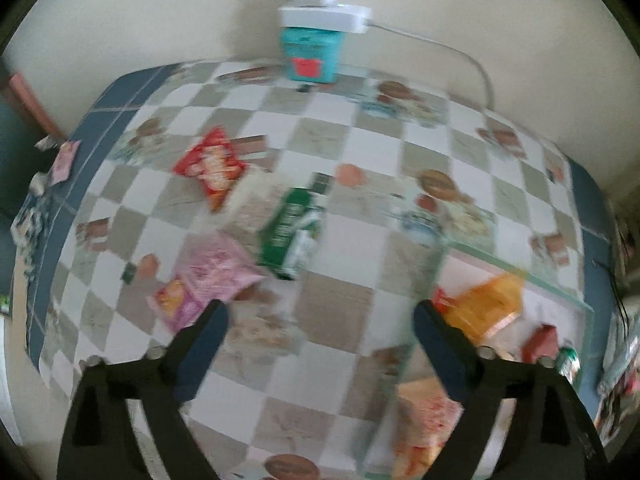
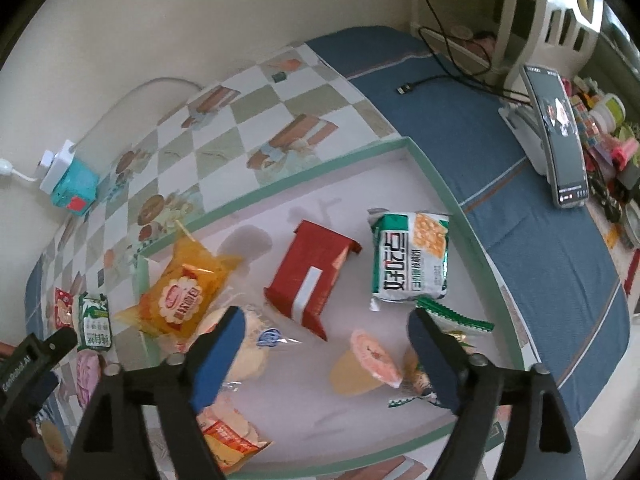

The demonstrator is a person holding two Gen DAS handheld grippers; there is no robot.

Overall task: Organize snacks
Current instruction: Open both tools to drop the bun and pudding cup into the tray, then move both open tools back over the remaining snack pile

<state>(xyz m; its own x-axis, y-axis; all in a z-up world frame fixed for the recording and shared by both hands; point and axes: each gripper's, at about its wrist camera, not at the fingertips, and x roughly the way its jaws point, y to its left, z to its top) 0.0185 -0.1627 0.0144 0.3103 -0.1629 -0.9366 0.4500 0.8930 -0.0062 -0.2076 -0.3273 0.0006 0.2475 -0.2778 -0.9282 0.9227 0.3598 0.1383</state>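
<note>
Right wrist view is showing the right gripper (image 2: 324, 326) hanging spread and empty over the tray (image 2: 460, 204), seemingly letting snacks collect there, beside the jelly cup (image 2: 366, 366).

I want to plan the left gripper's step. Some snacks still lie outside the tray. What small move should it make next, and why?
Probably lower the left gripper toward the pink packet and close on it. Its jaws stand open and empty, and that packet lies nearest, just beyond its left finger, on the checkered cloth outside the tray. The green packet and red packet lie farther off.
</note>
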